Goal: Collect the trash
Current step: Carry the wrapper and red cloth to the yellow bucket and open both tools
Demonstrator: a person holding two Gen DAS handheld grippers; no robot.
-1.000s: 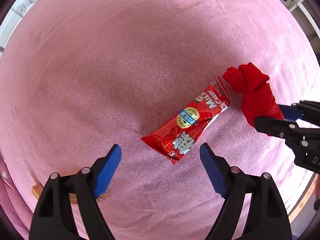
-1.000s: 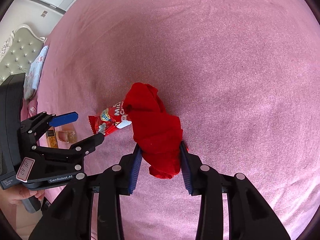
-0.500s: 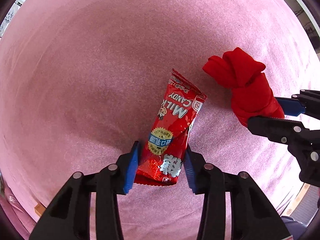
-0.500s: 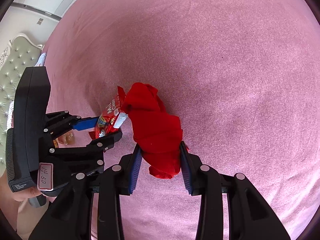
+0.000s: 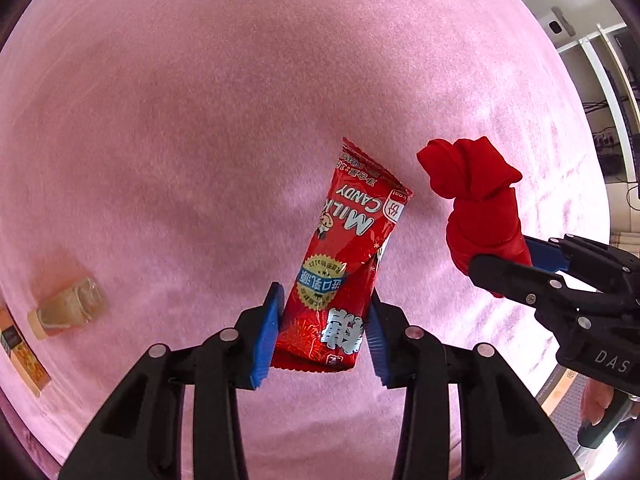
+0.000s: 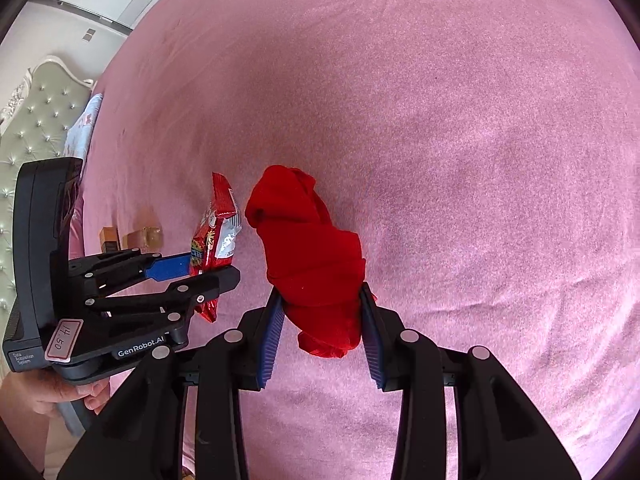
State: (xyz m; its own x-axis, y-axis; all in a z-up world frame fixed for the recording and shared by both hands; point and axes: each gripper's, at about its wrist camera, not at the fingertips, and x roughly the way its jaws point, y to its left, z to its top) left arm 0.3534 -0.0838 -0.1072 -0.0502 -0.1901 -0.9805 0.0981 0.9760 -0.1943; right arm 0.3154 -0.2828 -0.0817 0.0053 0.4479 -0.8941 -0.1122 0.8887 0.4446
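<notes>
A red "Milk Candy" wrapper hangs upright above the pink bedspread, its lower end pinched between the blue pads of my left gripper. My right gripper is shut on a crumpled, knotted red cloth, also held above the bed. The two grippers are close side by side: the red cloth and right gripper show at the right of the left wrist view. The wrapper and left gripper show at the left of the right wrist view.
A small amber bottle and a brown box lie on the bedspread to the left. A tufted headboard and a floral pillow stand at the bed's left end. A person's hand holds the left gripper.
The left gripper went from open above the flat-lying wrapper to shut on it, and lifted it upright off the bed. The right gripper, still holding the red cloth, shifted across the bed.
</notes>
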